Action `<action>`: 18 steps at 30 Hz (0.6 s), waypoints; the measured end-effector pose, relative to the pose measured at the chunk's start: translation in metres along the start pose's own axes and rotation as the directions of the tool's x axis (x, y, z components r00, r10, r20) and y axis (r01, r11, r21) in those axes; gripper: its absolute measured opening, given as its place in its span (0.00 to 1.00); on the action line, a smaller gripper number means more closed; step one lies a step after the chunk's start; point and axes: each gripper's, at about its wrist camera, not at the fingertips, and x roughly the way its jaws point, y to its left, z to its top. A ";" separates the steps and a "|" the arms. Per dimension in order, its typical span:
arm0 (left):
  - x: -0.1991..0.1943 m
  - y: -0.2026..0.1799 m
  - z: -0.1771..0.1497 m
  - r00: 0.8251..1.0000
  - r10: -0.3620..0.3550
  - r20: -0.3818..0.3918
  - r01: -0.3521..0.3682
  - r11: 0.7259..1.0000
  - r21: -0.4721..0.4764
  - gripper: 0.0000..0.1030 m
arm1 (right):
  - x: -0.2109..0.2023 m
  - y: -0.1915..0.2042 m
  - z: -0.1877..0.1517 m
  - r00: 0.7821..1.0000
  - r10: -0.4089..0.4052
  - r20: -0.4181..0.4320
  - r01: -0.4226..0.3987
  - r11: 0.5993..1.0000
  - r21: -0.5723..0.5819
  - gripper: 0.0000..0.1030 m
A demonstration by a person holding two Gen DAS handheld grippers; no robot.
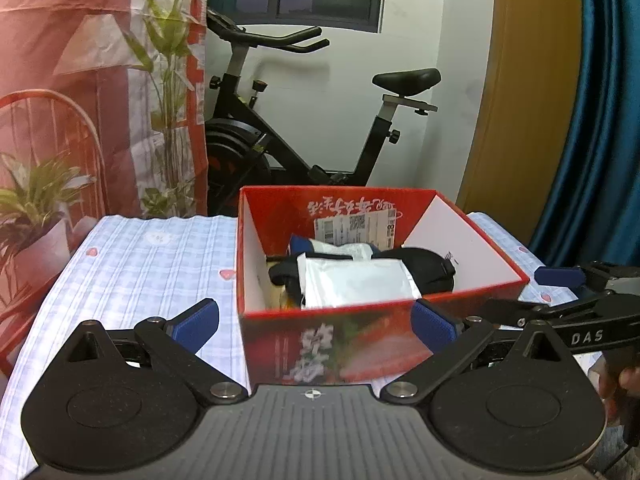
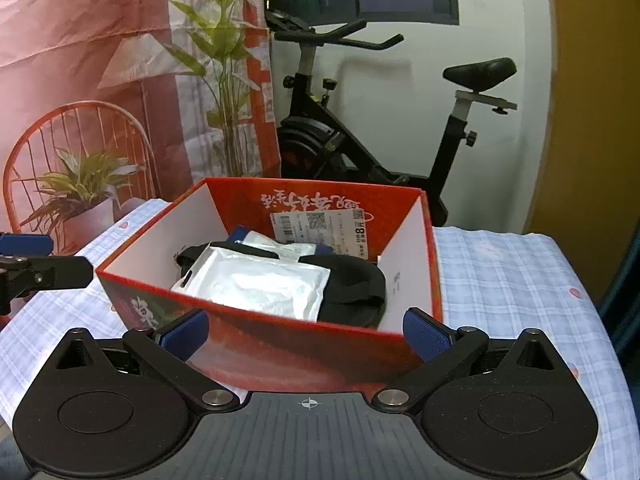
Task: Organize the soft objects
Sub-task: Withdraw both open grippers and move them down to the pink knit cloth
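both grippers, left (image 1: 316,320) & right (image 2: 306,332), wide open, empty. white soft pouch (image 2: 260,286) in red box (image 2: 280,344): light, slippery, pinch by edge.

The right gripper (image 2: 306,334) stands wide apart, nothing between its blue pads (image 2: 424,338); just ahead a red box (image 2: 280,344) on the checked bench (image 2: 500,280) holds a white packet (image 2: 260,286) over black fabric (image 2: 356,292); an exercise bike (image 2: 360,148) stands behind.

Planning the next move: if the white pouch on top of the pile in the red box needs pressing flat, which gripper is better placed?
Probably the right gripper: open, empty, with the white pouch centred ahead in the red box.
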 end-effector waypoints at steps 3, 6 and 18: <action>-0.007 -0.002 -0.014 1.000 0.015 0.002 -0.015 1.000 0.002 1.00 | -0.011 -0.002 -0.010 1.000 0.001 0.012 -0.001 1.000 0.006 1.00; -0.013 -0.003 -0.027 1.000 0.016 -0.004 -0.016 1.000 0.000 1.00 | -0.020 -0.002 -0.024 1.000 0.006 0.024 -0.006 1.000 0.011 1.00; -0.025 0.004 -0.074 0.998 0.013 -0.059 -0.018 0.995 -0.094 1.00 | -0.041 -0.003 -0.085 1.000 -0.019 0.016 0.018 0.998 0.060 1.00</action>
